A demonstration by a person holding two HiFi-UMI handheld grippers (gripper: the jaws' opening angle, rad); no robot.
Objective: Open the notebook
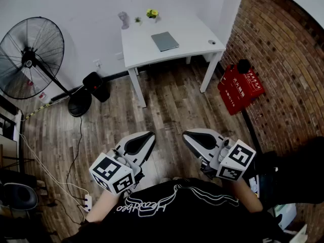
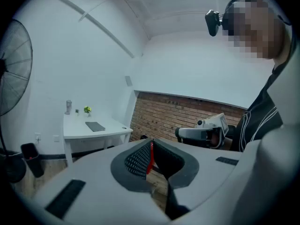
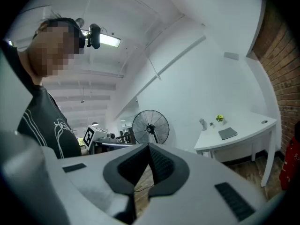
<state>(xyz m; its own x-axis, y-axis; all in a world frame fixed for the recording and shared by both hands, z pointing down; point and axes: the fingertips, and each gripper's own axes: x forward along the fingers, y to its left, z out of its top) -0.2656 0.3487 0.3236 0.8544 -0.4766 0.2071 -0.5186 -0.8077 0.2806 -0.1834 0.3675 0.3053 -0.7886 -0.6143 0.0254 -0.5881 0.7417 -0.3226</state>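
**Opened nothing yet: found the notebook (image 1: 165, 41) shut and flat on the white table (image 1: 144, 49), well apart from both grippers.**

Hemmed at far left by a standing fan (image 1: 31, 57), with a black bin (image 1: 96, 86) and a trailing cable (image 1: 76, 151) on the wooden floor (image 1: 172, 110). Held the left gripper (image 1: 148, 135) low, jaws together on nothing. Placed the notebook near the middle of the tabletop, clear of every edge, with a small plant (image 1: 152, 13) behind it. Held the right gripper (image 1: 189, 135) just beside the left, jaws likewise together and empty. Bounded at right by a red box (image 1: 240, 90) against the brick wall (image 1: 283, 59). Judged as left to do: crossing the floor, reaching the table's near edge, catching the cover, lifting it. Judged roomy straight ahead, tighter toward fan and wall.
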